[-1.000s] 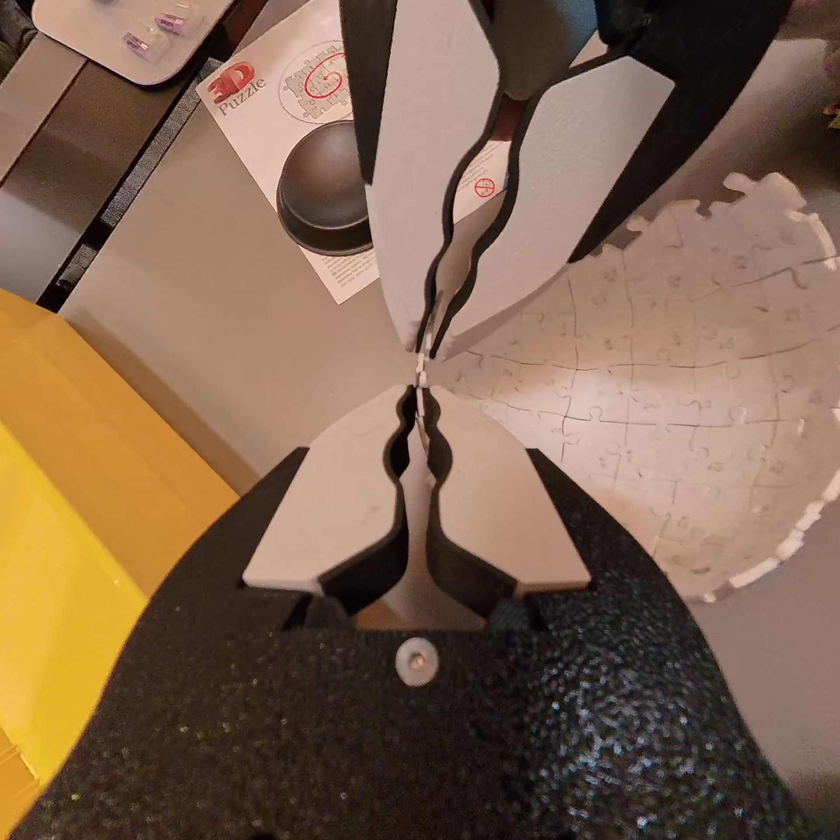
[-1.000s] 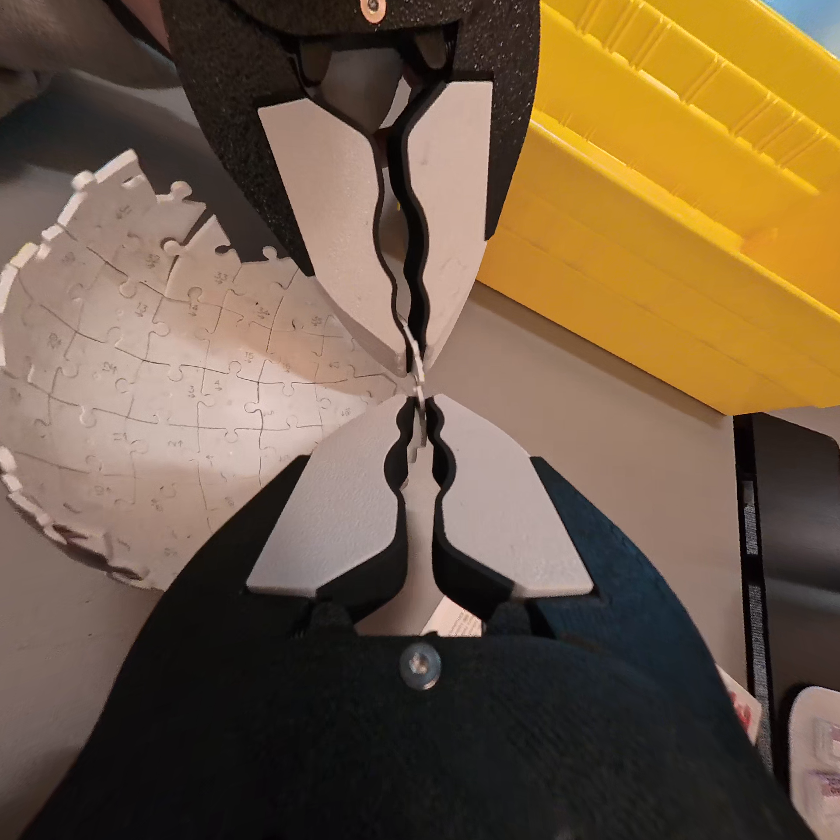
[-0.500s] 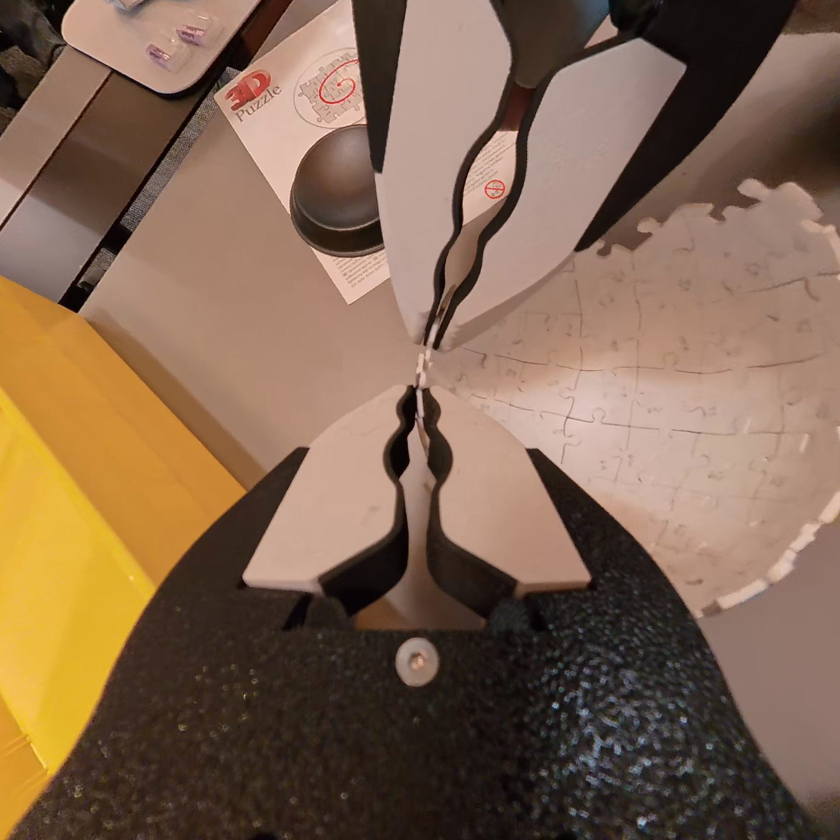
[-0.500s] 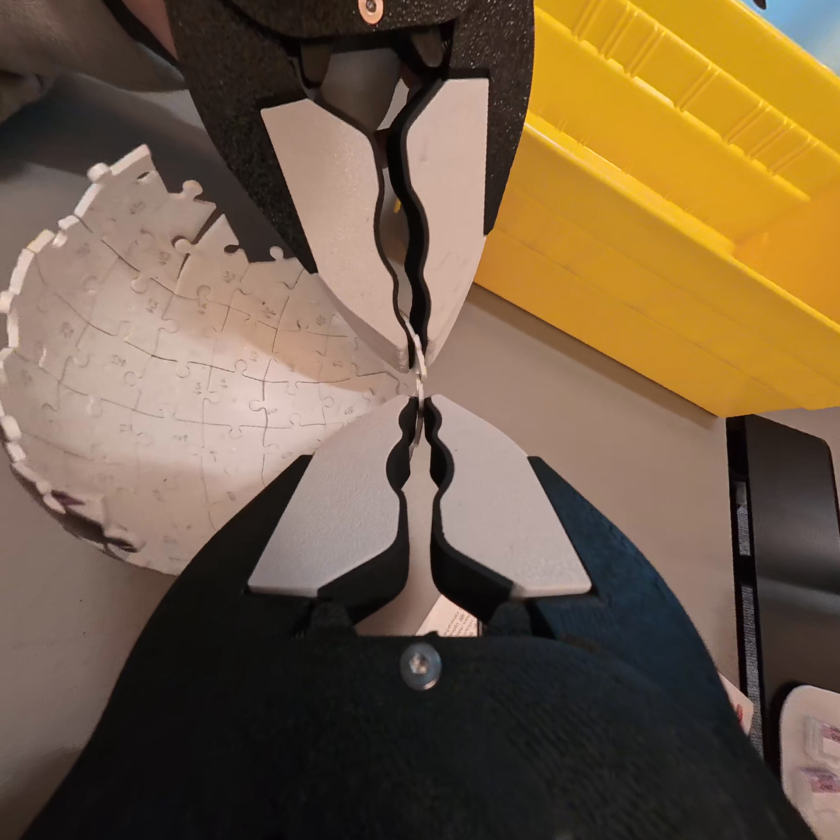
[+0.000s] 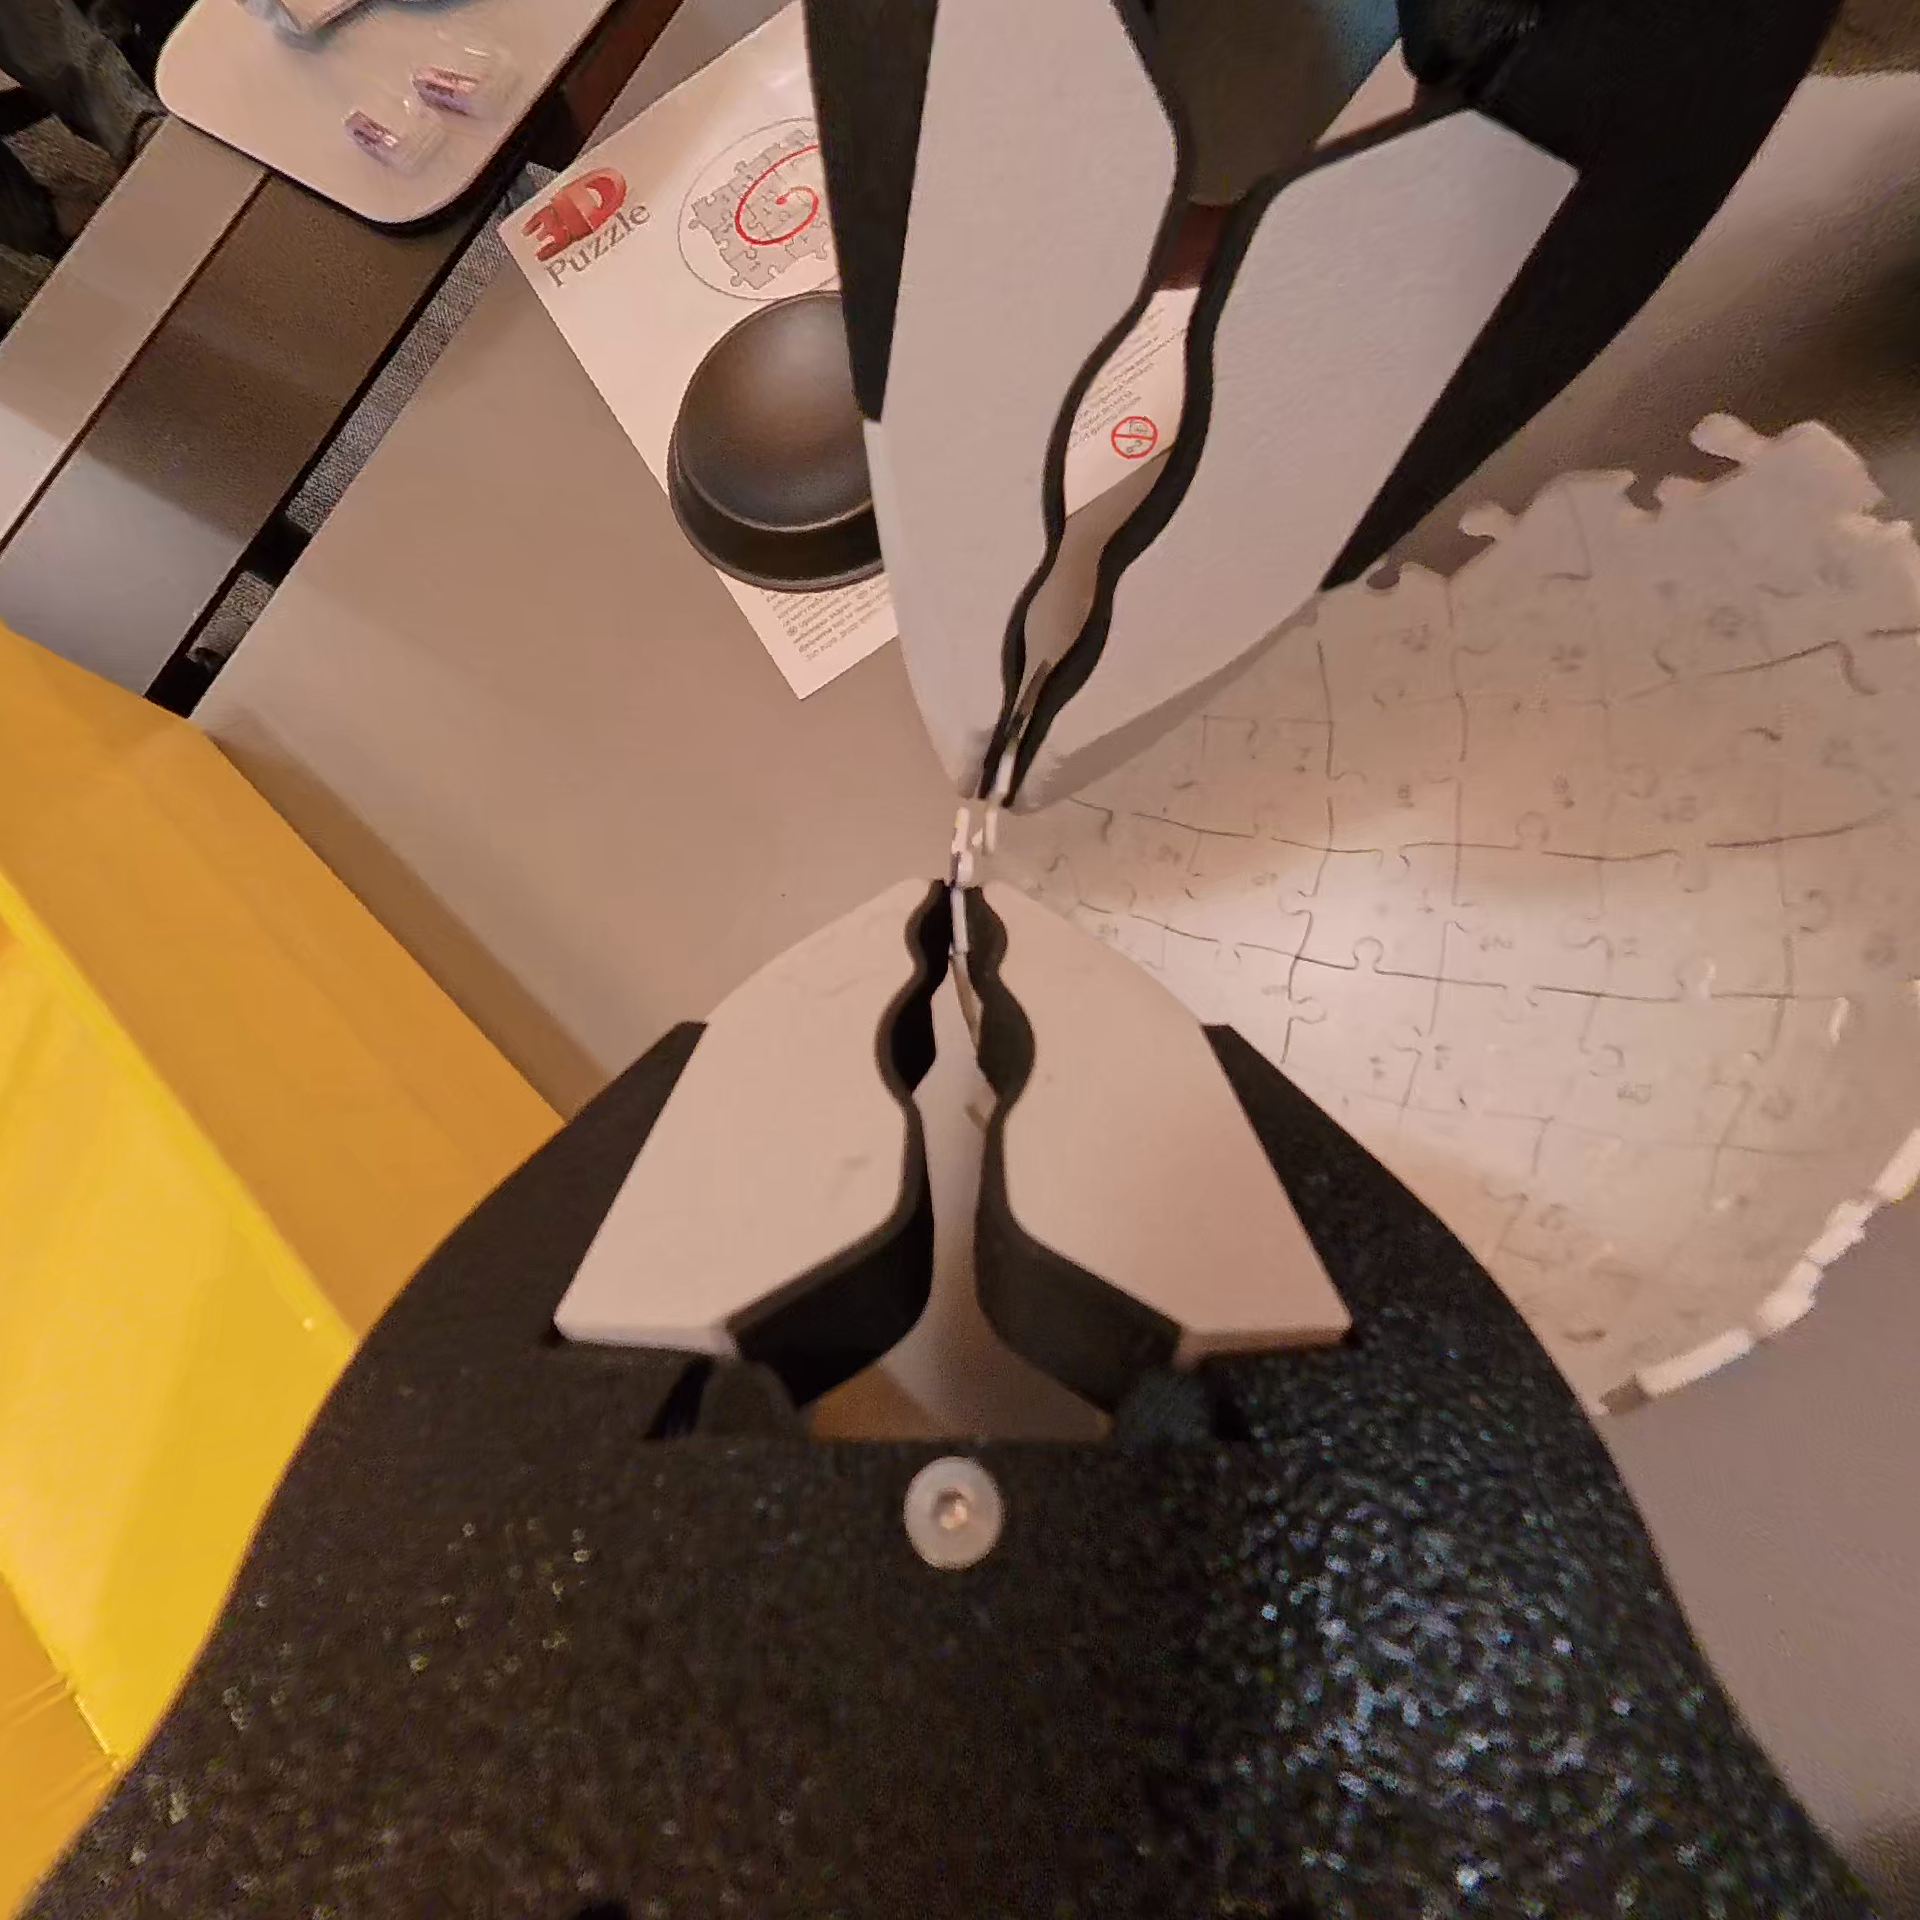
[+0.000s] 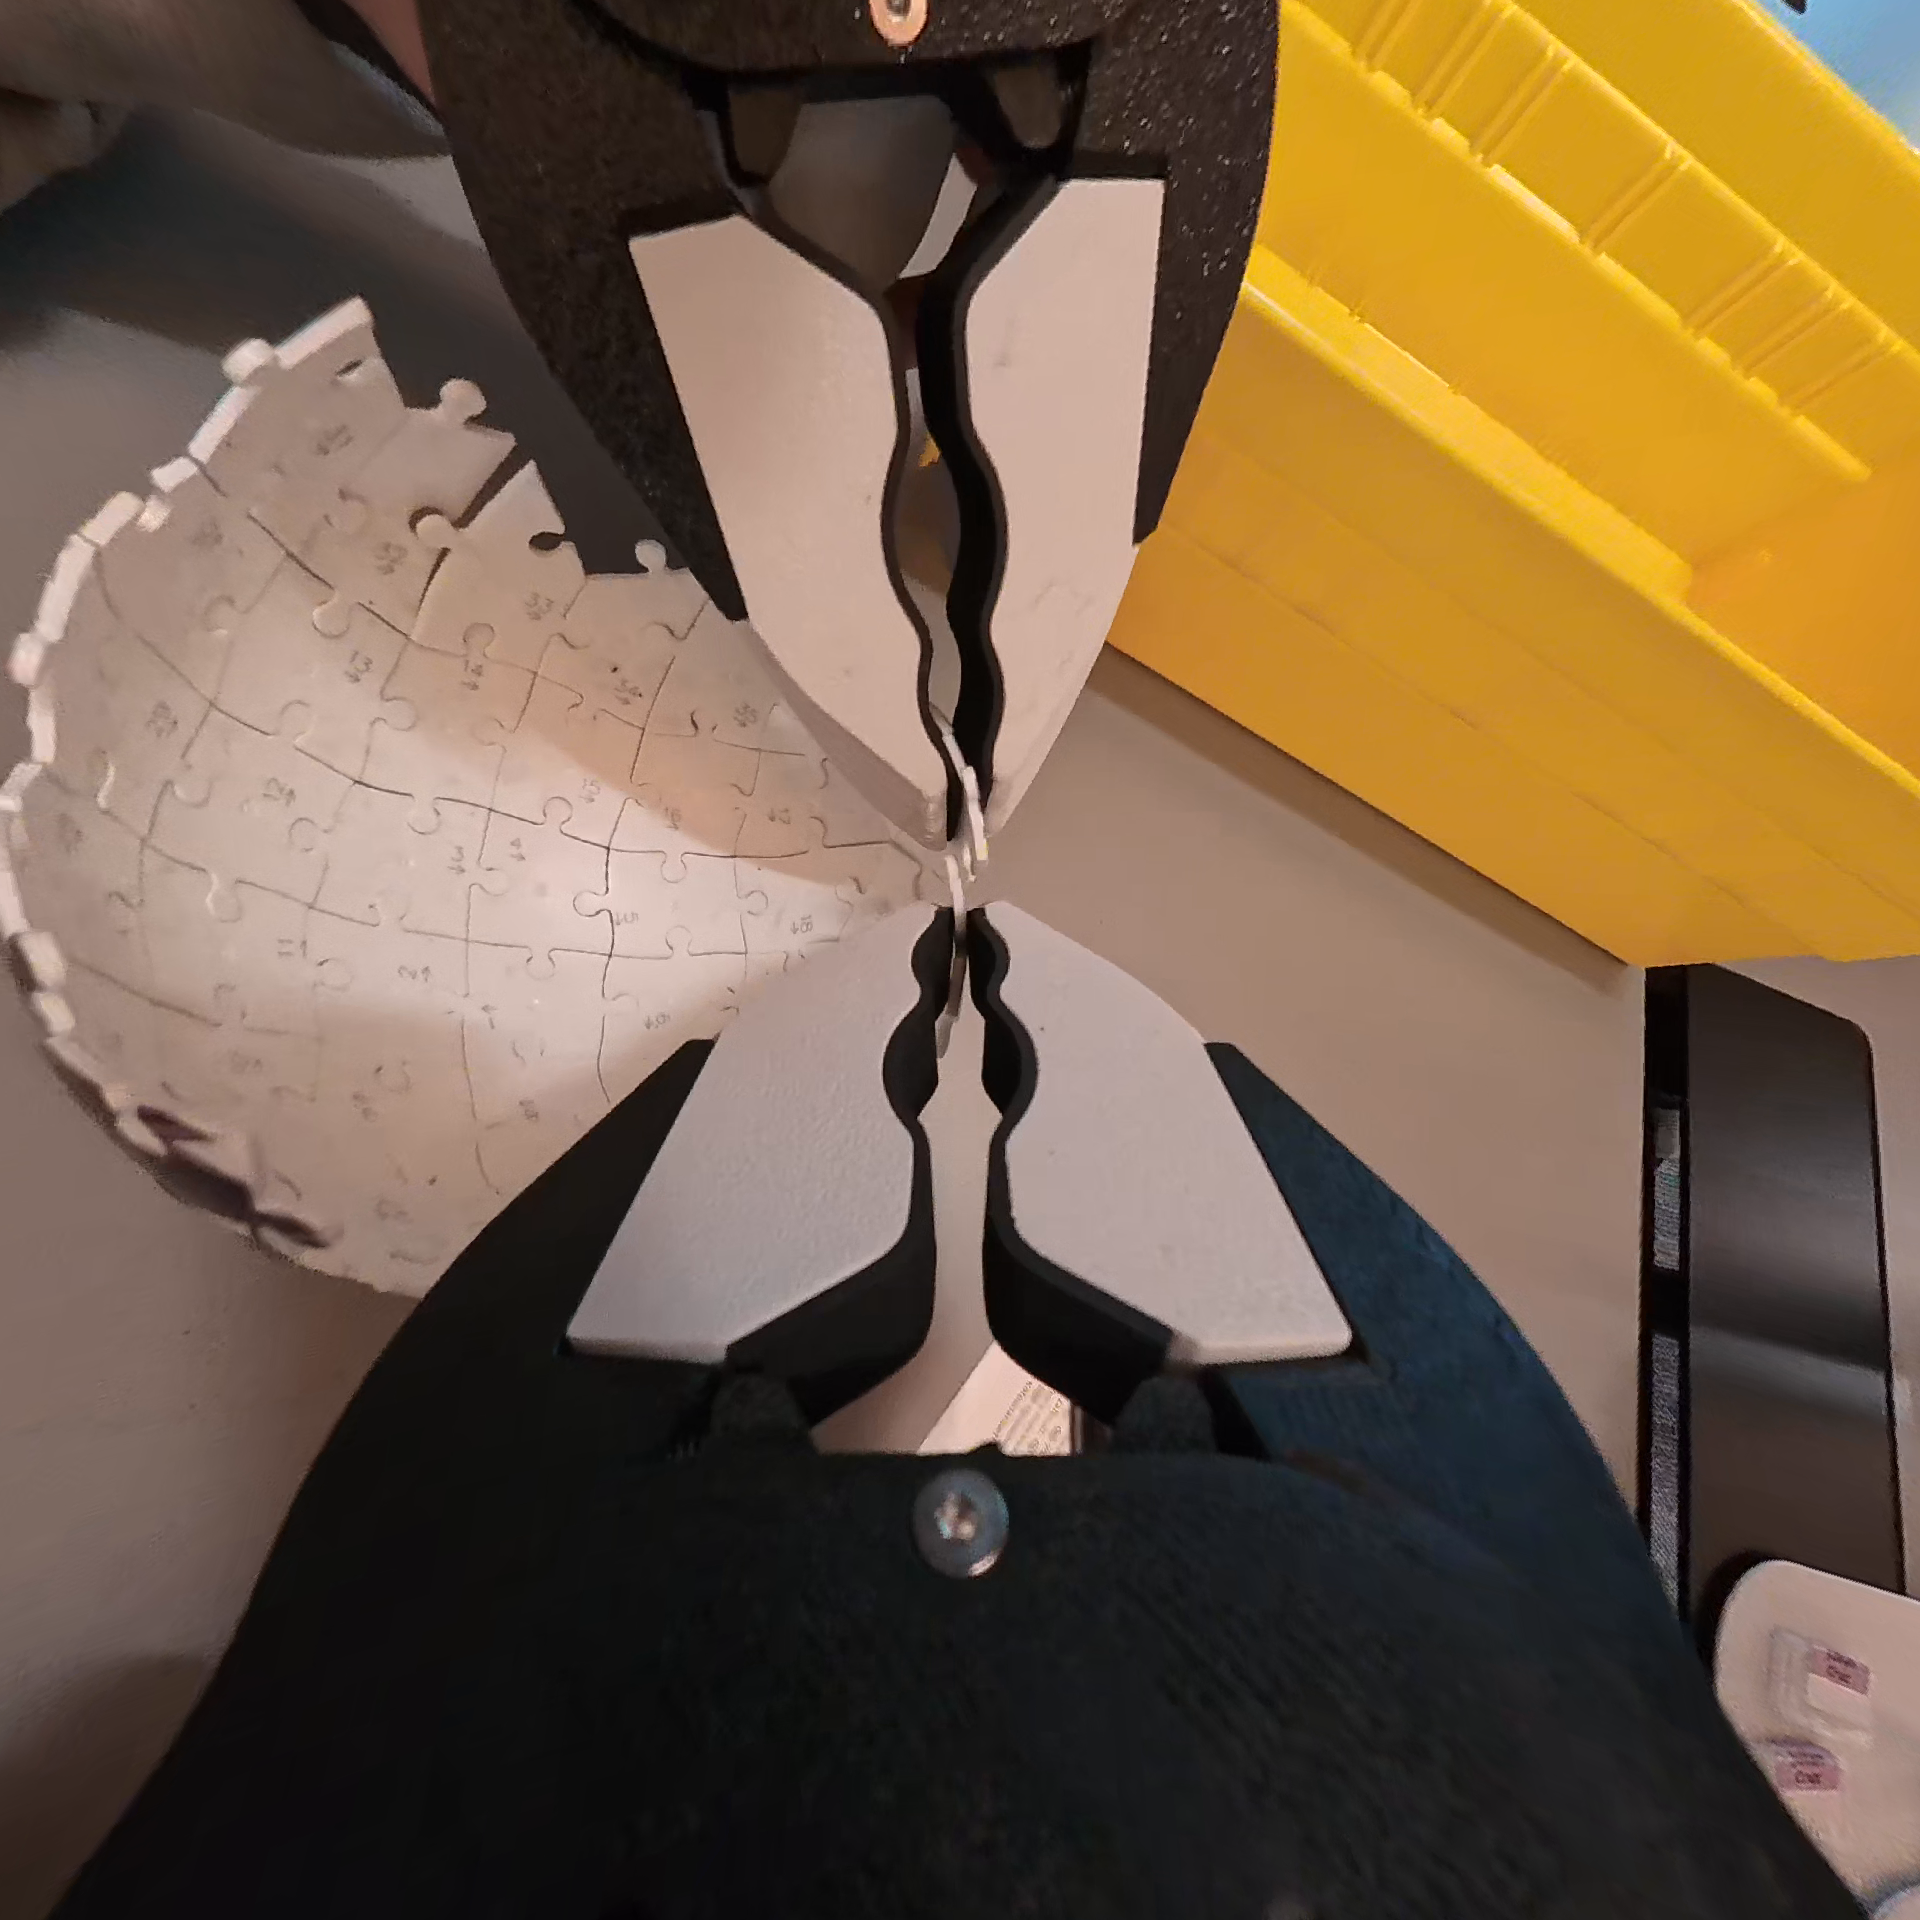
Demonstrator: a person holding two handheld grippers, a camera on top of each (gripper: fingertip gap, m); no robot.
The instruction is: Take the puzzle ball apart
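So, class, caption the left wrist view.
Both tongs pinch the rim of a half-dismantled white puzzle ball above a grey table.

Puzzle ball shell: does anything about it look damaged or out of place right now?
The puzzle ball shell is an open half bowl with a ragged, toothed rim, as expected mid-disassembly. One seam near the upper rim gapes, so pieces there look partly loosened. The left gripper and right gripper pinch adjoining rim pieces. Nothing looks spilled.

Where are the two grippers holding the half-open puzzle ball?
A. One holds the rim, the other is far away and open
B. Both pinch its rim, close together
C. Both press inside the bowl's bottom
B: the left gripper and right gripper meet tip to tip, both shut on the rim of the puzzle ball.
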